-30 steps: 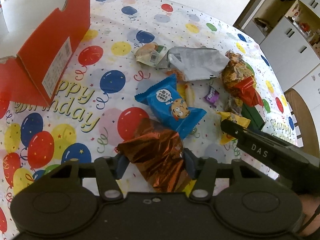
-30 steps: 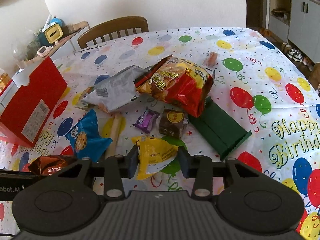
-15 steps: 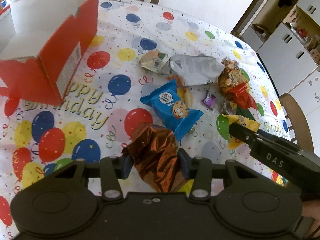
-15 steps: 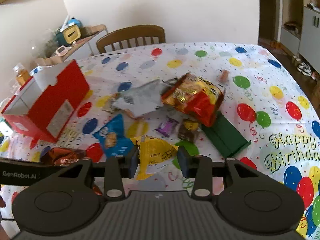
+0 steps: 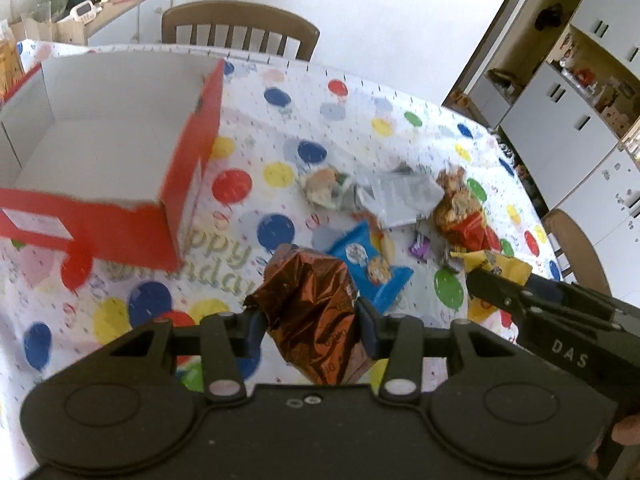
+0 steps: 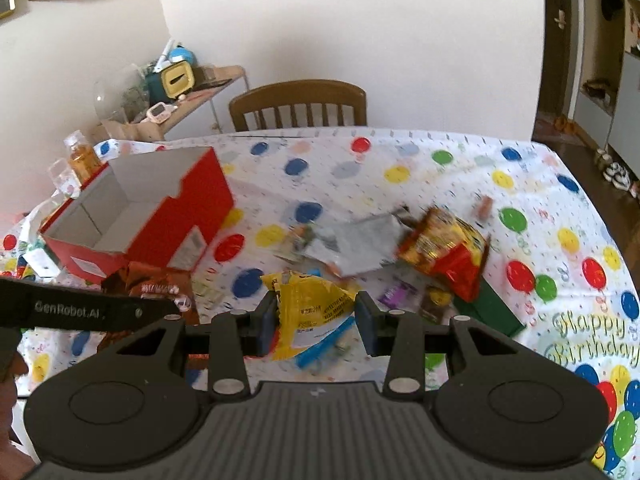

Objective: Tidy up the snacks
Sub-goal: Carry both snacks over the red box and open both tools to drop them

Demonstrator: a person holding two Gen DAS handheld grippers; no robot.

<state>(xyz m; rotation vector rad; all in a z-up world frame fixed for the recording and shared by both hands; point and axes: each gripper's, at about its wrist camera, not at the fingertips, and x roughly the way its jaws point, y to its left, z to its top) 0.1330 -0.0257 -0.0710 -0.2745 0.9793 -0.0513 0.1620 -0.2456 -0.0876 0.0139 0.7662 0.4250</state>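
My left gripper (image 5: 310, 326) is shut on a copper-brown foil snack pack (image 5: 312, 312) and holds it above the table, right of the open red box (image 5: 120, 168). My right gripper (image 6: 316, 324) is shut on a yellow snack bag (image 6: 312, 312), also lifted. The red box (image 6: 160, 216) shows white and empty inside in the right wrist view. The right gripper shows at the right edge of the left wrist view (image 5: 476, 278). Loose snacks lie mid-table: a blue cookie pack (image 5: 368, 264), a grey bag (image 5: 396, 196), a red-orange chip bag (image 6: 444, 240).
The table has a balloon-print birthday cloth (image 6: 560, 240). A green box (image 6: 496, 308) lies beside the chip bag, with a purple candy (image 6: 394, 294) near it. A wooden chair (image 6: 298, 106) stands at the far edge. A cluttered shelf (image 6: 168, 96) is at the back left.
Both grippers have risen well above the table with their packs held. The view has swung so the red box's open inside now shows; the left gripper has moved toward it.
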